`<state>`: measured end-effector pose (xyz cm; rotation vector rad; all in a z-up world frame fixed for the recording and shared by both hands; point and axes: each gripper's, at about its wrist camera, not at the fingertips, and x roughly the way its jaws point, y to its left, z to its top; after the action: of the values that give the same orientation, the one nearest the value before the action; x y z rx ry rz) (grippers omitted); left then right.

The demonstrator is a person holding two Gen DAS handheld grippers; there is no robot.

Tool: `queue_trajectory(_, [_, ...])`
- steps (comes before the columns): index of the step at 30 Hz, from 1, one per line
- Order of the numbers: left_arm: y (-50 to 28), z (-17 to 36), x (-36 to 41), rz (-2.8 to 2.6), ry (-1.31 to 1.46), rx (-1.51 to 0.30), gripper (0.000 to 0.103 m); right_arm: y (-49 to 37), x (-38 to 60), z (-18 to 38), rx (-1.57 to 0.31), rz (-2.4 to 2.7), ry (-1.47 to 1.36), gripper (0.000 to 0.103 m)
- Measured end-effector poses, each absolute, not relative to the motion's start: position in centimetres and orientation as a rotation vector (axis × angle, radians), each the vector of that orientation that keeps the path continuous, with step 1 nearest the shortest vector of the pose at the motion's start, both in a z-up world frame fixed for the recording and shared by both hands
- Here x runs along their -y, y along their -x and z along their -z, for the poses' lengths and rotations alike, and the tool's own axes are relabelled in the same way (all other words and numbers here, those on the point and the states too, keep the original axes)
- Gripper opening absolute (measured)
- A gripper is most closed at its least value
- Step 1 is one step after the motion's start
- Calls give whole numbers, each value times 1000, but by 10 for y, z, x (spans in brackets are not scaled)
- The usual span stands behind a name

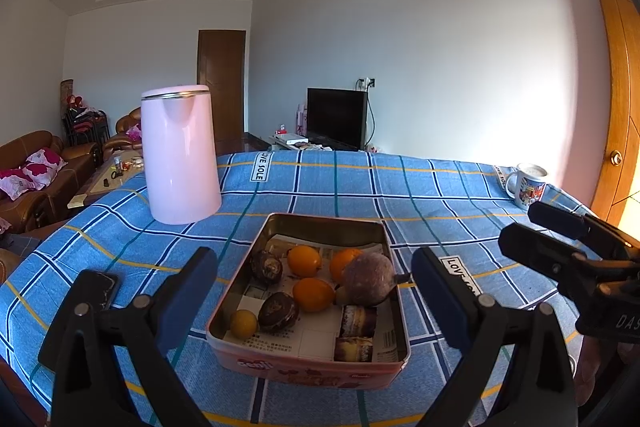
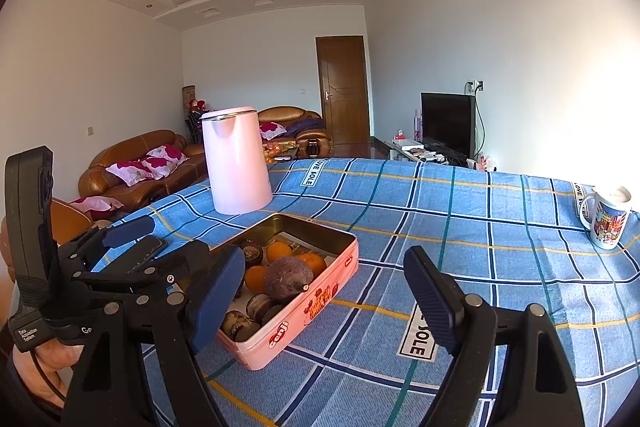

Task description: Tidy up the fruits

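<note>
"LOVE SOLE" on tablecloth

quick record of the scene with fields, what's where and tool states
surface: blue checked cloth
container: pink tin, open, near centre
contents: three oranges, big purple root, dark round fruits, small yellow fruit
behind tin: pink kettle
far right: mug
left tool: open, empty
right tool: open, empty

Kettle behind tin; cloth rightward open.
</note>
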<state>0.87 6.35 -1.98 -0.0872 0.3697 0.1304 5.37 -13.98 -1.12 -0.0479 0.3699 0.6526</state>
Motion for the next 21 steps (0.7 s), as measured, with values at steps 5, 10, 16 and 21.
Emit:
queue_trajectory(5, [-8, 19, -63, -137, 81, -363, 102, -54, 142, 12, -372, -648, 48, 83])
queue_trajectory(10, [-5, 16, -60, -138, 71, -348, 102, -54, 147, 11, -367, -640, 39, 83])
queue_trajectory(16, [-6, 15, -54, -141, 61, -349, 103, -54, 150, 12, -368, -636, 35, 83])
queue_trajectory(21, [-7, 17, -54, -147, 56, -352, 103, -54, 151, 13, -370, -636, 37, 83])
